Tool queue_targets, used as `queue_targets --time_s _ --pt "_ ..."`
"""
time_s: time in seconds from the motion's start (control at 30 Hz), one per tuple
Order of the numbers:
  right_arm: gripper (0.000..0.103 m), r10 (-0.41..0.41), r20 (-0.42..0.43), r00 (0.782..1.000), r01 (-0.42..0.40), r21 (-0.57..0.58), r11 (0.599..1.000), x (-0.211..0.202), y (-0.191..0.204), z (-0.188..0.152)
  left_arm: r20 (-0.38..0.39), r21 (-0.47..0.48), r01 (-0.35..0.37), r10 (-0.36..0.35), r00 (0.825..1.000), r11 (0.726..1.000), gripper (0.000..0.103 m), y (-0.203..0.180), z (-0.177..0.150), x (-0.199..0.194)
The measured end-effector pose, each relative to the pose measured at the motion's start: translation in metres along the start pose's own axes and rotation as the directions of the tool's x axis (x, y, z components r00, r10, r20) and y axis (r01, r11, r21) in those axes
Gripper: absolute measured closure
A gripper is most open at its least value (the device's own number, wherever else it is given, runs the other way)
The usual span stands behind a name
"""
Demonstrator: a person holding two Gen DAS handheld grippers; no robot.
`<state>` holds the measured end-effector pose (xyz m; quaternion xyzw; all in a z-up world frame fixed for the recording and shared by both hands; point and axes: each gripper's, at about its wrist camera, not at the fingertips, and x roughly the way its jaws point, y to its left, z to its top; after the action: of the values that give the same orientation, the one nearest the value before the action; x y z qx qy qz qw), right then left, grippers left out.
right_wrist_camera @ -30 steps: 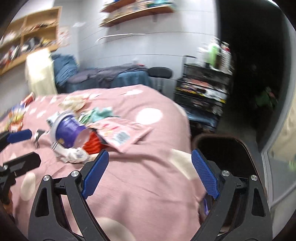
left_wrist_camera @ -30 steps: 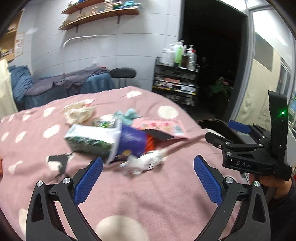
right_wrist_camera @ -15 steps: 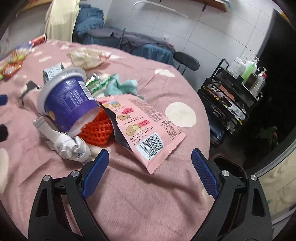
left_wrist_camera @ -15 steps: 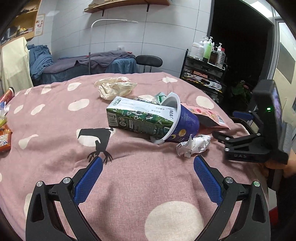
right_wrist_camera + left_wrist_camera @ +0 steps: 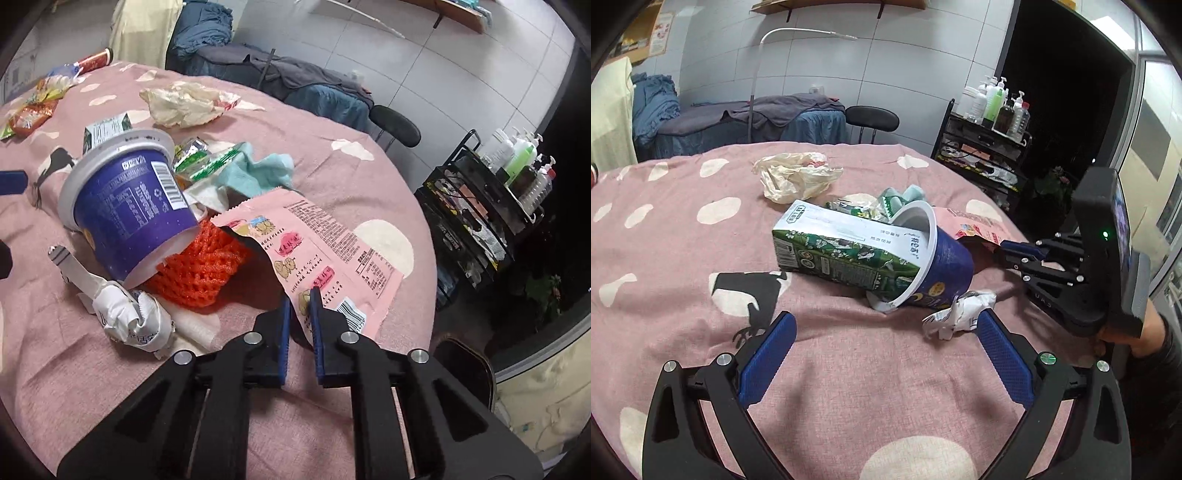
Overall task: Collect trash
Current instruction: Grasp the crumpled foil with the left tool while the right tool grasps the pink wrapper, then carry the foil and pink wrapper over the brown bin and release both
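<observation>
A heap of trash lies on the pink dotted tablecloth (image 5: 849, 369). My right gripper (image 5: 298, 295) is shut on the near edge of a pink snack wrapper (image 5: 332, 243); it also shows in the left wrist view (image 5: 1015, 254). A purple cup (image 5: 942, 266) lies on its side with a green milk carton (image 5: 834, 247) stuck in its mouth. A crumpled white paper (image 5: 960, 314) lies in front of the cup. An orange foam net (image 5: 203, 266) sits under the cup (image 5: 129, 210). My left gripper (image 5: 882, 339) is open and empty, short of the cup.
A crumpled plastic bag (image 5: 794, 177) lies at the far side. A teal cloth (image 5: 255, 173) and green wrappers (image 5: 195, 158) sit behind the cup. Snack packets (image 5: 33, 107) lie far left. A black trolley with bottles (image 5: 990, 147) and a dark bin (image 5: 465, 362) stand beyond the table's right edge.
My right gripper has closed from wide open onto the pink wrapper's edge. My left gripper has come slightly closer to the cup and stays open.
</observation>
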<state>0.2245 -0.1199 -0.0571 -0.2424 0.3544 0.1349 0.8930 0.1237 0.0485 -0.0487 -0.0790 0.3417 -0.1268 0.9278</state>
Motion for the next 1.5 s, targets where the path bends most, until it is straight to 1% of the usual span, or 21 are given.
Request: queue_targets --time_s 0.07,0.23,0.37,0.43,0.5,0.57,0.6,0.63,0.67,0.7,0.73,0.77,0.8,0.83,0.87,0.93,1.03,1.13,1.23,1.5 --pt "0.099 0.002 0.022 1.000 -0.003 0.026 1.000 -0.006 -0.004 -0.001 -0.005 0.003 0.016 -0.016 1.000 1.000 0.008 -0.003 0.001 0.002" --pt "0.100 0.006 0.074 0.997 -0.013 0.100 0.995 -0.024 -0.013 -0.003 -0.027 0.055 0.068 -0.067 0.997 0.996 0.010 -0.022 0.002 0.006" --pt "0.101 0.011 0.108 0.994 -0.026 0.141 0.990 -0.038 -0.017 -0.006 -0.082 0.097 0.079 -0.071 0.994 0.992 0.022 -0.036 0.002 0.022" --pt "0.101 0.011 0.123 0.992 -0.031 0.161 0.986 -0.045 -0.020 -0.009 -0.115 0.086 0.091 -0.081 0.990 0.992 0.027 -0.035 0.003 0.032" --pt "0.101 0.009 0.135 0.991 -0.033 0.175 0.984 -0.052 -0.022 -0.012 -0.140 0.068 0.092 -0.082 0.987 0.993 0.029 -0.034 0.004 0.040" --pt "0.101 0.009 0.143 0.990 -0.035 0.186 0.982 -0.058 -0.025 -0.015 -0.152 0.060 0.095 -0.085 0.985 0.994 0.038 -0.032 0.006 0.044" --pt "0.101 0.010 0.150 0.989 -0.040 0.196 0.980 -0.062 -0.026 -0.017 -0.159 0.060 0.099 -0.089 0.983 0.993 0.040 -0.032 0.007 0.046" --pt "0.101 0.010 0.154 0.988 -0.042 0.205 0.978 -0.065 -0.027 -0.019 -0.165 0.063 0.098 -0.087 0.982 0.993 0.048 -0.033 0.007 0.048" --pt "0.101 0.010 0.157 0.988 -0.044 0.212 0.976 -0.067 -0.029 -0.021 -0.171 0.070 0.092 -0.079 0.982 0.993 0.059 -0.034 0.007 0.049" --pt "0.101 0.009 0.159 0.987 -0.044 0.220 0.975 -0.069 -0.030 -0.023 -0.175 0.077 0.088 -0.073 0.982 0.993 0.063 -0.036 0.007 0.050" --pt "0.101 0.008 0.162 0.987 -0.045 0.227 0.973 -0.071 -0.032 -0.026 -0.179 0.086 0.087 -0.071 0.981 0.992 0.070 -0.038 0.006 0.050" --pt "0.101 0.009 0.165 0.986 -0.048 0.234 0.971 -0.073 -0.034 -0.027 -0.181 0.093 0.088 -0.071 0.981 0.992 0.074 -0.039 0.006 0.050" --pt "0.101 0.009 0.167 0.986 -0.050 0.244 0.968 -0.075 -0.036 -0.030 -0.180 0.094 0.088 -0.070 0.981 0.992 0.075 -0.040 0.005 0.049" --pt "0.101 0.007 0.167 0.986 -0.049 0.251 0.967 -0.076 -0.037 -0.032 -0.179 0.093 0.084 -0.067 0.982 0.992 0.079 -0.040 0.005 0.049" --pt "0.101 0.004 0.168 0.986 -0.048 0.259 0.965 -0.077 -0.038 -0.034 -0.176 0.090 0.078 -0.061 0.983 0.993 0.086 -0.040 0.004 0.048" --pt "0.101 -0.001 0.170 0.985 -0.047 0.276 0.960 -0.080 -0.040 -0.039 -0.167 0.081 0.081 -0.067 0.984 0.993 0.089 -0.039 0.004 0.045" --pt "0.101 -0.005 0.174 0.985 -0.047 0.294 0.955 -0.083 -0.044 -0.044 -0.147 0.071 0.087 -0.076 0.986 0.994 0.098 -0.039 0.004 0.038" --pt "0.101 -0.013 0.179 0.984 -0.044 0.310 0.950 -0.087 -0.048 -0.051 -0.107 0.090 0.067 -0.058 0.993 0.994 0.099 -0.042 0.005 0.030" --pt "0.101 -0.020 0.182 0.983 -0.041 0.325 0.945 -0.090 -0.051 -0.056 -0.077 0.113 0.067 -0.058 0.995 0.991 0.100 -0.049 0.005 0.021" --pt "0.101 -0.060 0.195 0.979 -0.018 0.374 0.927 -0.104 -0.064 -0.072 0.000 0.139 0.112 -0.113 0.994 0.984 0.100 -0.070 0.015 0.001"
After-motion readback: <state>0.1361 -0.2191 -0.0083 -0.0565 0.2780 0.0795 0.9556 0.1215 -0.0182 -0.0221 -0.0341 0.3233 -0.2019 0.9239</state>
